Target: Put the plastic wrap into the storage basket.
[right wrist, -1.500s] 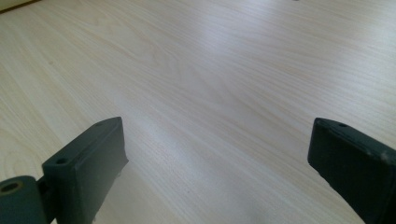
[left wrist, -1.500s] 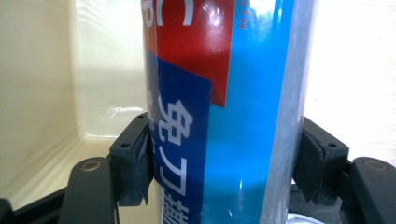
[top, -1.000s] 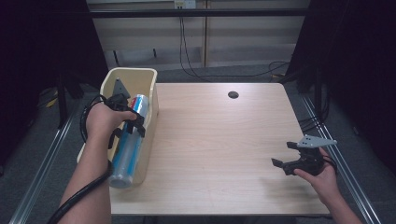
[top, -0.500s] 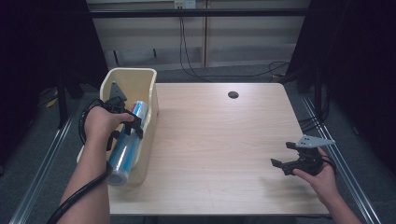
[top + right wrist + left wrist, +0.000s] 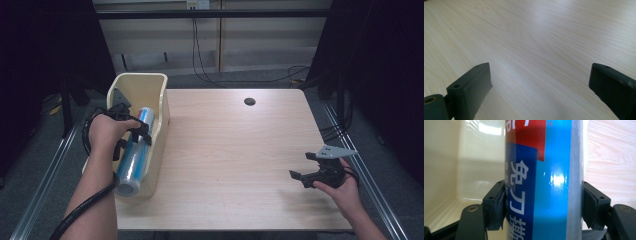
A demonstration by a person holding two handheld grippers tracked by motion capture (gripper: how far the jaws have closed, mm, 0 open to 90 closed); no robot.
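Observation:
A long blue roll of wrap (image 5: 133,161) with a red-and-blue label lies lengthwise in the cream plastic bin (image 5: 150,78) at the table's left edge, its near end at the bin's front. My left gripper (image 5: 141,133) is shut on the roll's upper part. In the left gripper view the roll (image 5: 554,170) stands between the black pads (image 5: 496,205), which press on both of its sides, with my left gripper (image 5: 543,195) closed around it. My right gripper (image 5: 300,165) hovers open over the bare table near the front right corner. In the right gripper view my right gripper (image 5: 540,82) has nothing between its jaws.
The light wooden table (image 5: 225,150) has a round cable hole (image 5: 249,101) near its far edge. Metal rails run along the floor on both sides, and cables lie on the floor behind the table. A cable trails from the left hand along the forearm.
The left hand has shifted slightly to the left with the roll, which has settled a little lower inside the bin. The right hand and its gripper have stayed still.

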